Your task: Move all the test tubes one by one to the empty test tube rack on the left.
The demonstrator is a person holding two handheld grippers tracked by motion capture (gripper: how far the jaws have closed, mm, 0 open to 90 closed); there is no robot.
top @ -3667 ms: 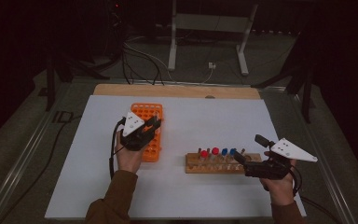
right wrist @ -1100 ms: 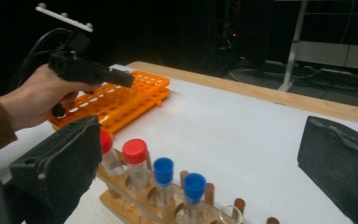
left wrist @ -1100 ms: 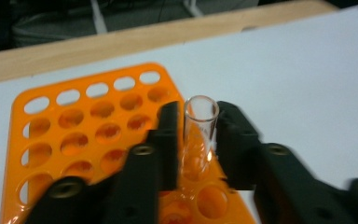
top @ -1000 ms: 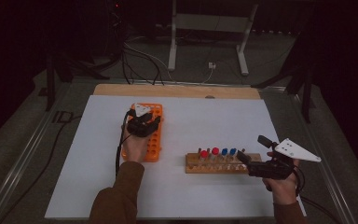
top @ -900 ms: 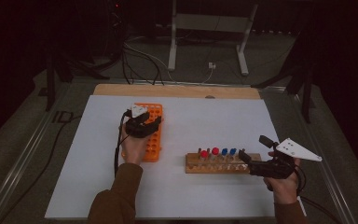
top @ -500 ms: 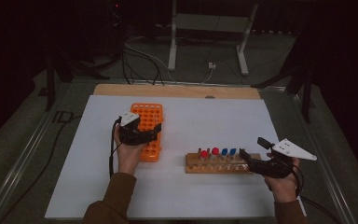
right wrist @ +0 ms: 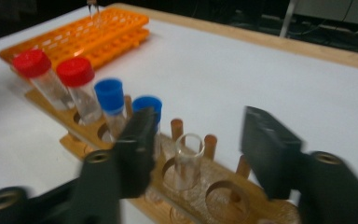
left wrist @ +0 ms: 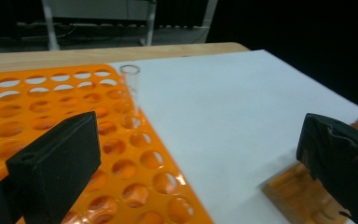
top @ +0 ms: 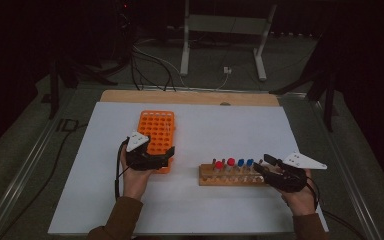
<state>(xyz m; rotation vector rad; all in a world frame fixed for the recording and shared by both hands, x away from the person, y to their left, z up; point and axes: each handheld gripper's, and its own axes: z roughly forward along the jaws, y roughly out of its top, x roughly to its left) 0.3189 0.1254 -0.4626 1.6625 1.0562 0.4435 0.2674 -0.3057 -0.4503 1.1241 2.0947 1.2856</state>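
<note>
An orange tube rack (top: 156,131) lies left of centre on the white mat. One clear uncapped tube (left wrist: 131,87) stands in it near its far right edge. My left gripper (top: 169,156) hovers open over the rack's near end, its jaws wide apart (left wrist: 200,158) with nothing between them. A wooden rack (top: 230,176) holds two red-capped tubes (right wrist: 77,74), two blue-capped tubes (right wrist: 109,94) and a clear uncapped tube (right wrist: 189,161). My right gripper (top: 266,168) is at the wooden rack's right end, open (right wrist: 200,140), with its jaws on either side of the clear tube without touching it.
The white mat (top: 230,125) covers most of the table, with a wooden strip (top: 190,97) along its far edge. Cables and a metal stand (top: 225,30) lie on the dark floor beyond. The wooden rack's corner (left wrist: 303,196) shows near my left gripper.
My left gripper has drawn back from over the orange rack's far part to its near end. The right gripper has stayed by the wooden rack's right end, shifting only slightly.
</note>
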